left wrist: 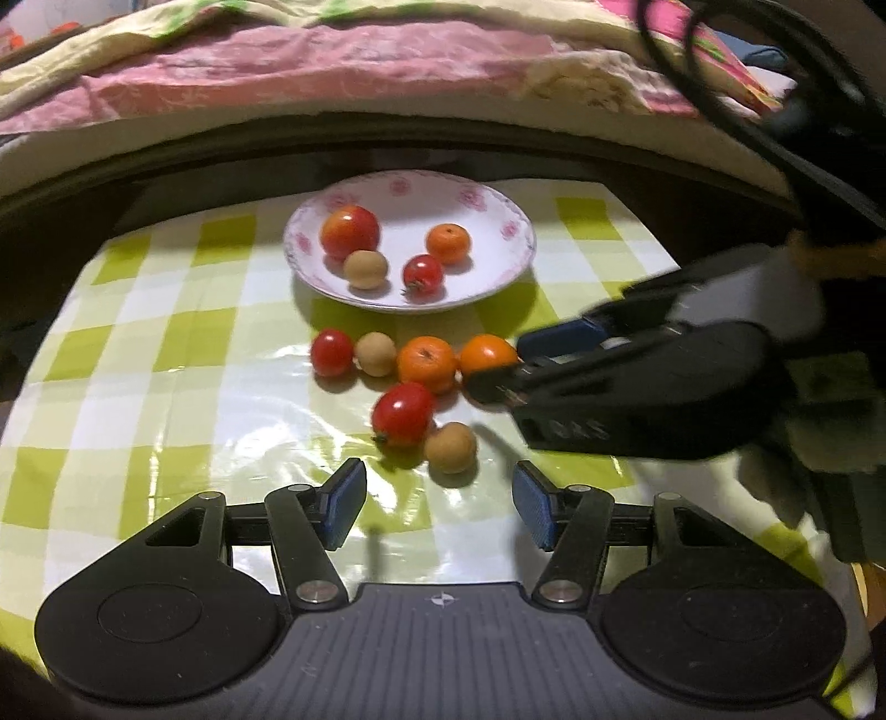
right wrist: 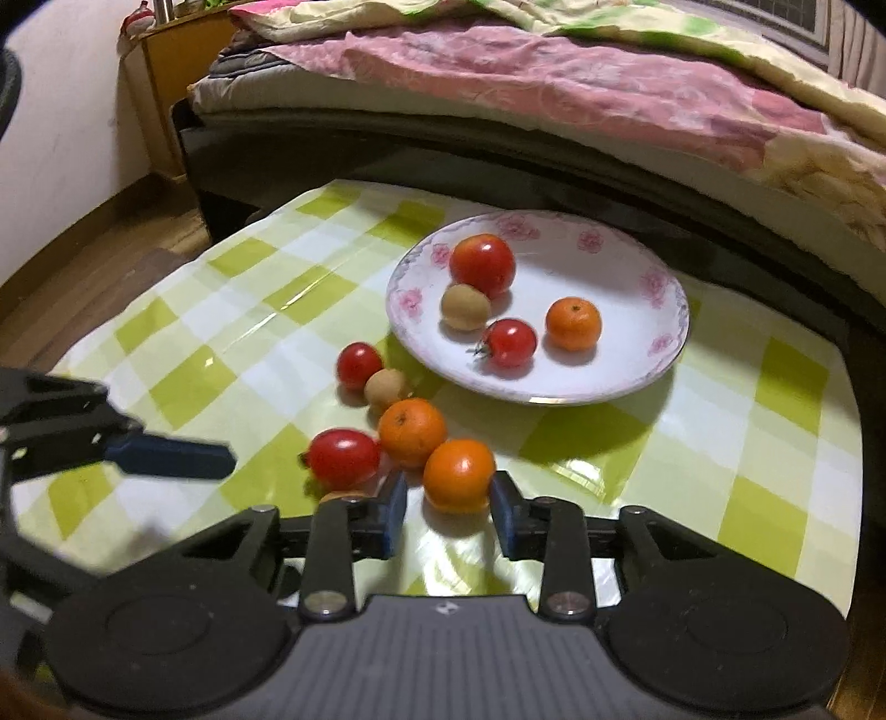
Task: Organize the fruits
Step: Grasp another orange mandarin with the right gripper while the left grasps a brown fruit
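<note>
Orange point(right wrist: 458, 475) between right jaws.

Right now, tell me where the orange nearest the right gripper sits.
On the checked cloth, the orange sits between the right gripper's open fingers, touching a second orange.

A green-and-white checked tablecloth point(right wrist: 266, 310) is spread over the work surface, its glossy covering showing glare. Behind it a dark bed frame point(right wrist: 498, 149) is seen, topped by a pink floral quilt point(right wrist: 554, 72) and a cream blanket point(left wrist: 343, 14). A wooden bedside cabinet point(right wrist: 166, 72) stands against the white wall point(right wrist: 66, 138), above brown flooring point(right wrist: 99, 249).
</note>
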`<action>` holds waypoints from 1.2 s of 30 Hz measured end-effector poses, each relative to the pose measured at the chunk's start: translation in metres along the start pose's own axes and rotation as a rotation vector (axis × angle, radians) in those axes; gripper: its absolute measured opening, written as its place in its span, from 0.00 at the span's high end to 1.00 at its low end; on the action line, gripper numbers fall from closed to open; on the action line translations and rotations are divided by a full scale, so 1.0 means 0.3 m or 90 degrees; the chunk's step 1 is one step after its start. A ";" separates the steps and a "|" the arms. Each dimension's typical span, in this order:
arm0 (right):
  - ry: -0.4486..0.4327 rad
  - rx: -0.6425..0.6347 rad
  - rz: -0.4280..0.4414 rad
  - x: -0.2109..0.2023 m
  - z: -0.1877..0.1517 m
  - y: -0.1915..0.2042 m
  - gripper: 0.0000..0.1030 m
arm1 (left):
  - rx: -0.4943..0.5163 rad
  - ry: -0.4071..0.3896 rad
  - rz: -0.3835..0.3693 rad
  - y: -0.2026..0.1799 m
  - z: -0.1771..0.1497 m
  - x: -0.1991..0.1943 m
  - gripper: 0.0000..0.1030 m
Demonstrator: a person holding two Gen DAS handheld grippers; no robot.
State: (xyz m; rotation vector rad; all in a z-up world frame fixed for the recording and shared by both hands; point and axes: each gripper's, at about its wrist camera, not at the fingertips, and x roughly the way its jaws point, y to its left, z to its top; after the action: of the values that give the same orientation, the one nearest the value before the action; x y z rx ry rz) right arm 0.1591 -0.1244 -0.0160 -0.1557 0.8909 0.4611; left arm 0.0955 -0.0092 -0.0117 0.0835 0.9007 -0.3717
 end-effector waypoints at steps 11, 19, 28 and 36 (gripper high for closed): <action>0.020 0.015 0.018 0.038 -0.006 -0.046 0.51 | -0.022 0.007 -0.052 -0.014 -0.011 0.071 0.39; 0.016 0.032 0.017 -0.019 -0.025 -0.091 0.51 | -0.017 0.010 -0.022 -0.034 0.006 0.142 0.44; 0.029 0.027 0.000 -0.045 -0.082 -0.137 0.51 | -0.006 -0.002 0.006 -0.051 0.002 0.149 0.69; 0.030 0.015 0.000 -0.082 -0.122 -0.120 0.51 | 0.001 0.006 0.001 -0.067 -0.032 0.104 0.69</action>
State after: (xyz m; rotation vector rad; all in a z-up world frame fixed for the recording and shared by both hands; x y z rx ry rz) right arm 0.1360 -0.1762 -0.0218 -0.1451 0.9423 0.4484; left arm 0.0987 -0.0346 -0.0404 0.0872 0.9089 -0.3710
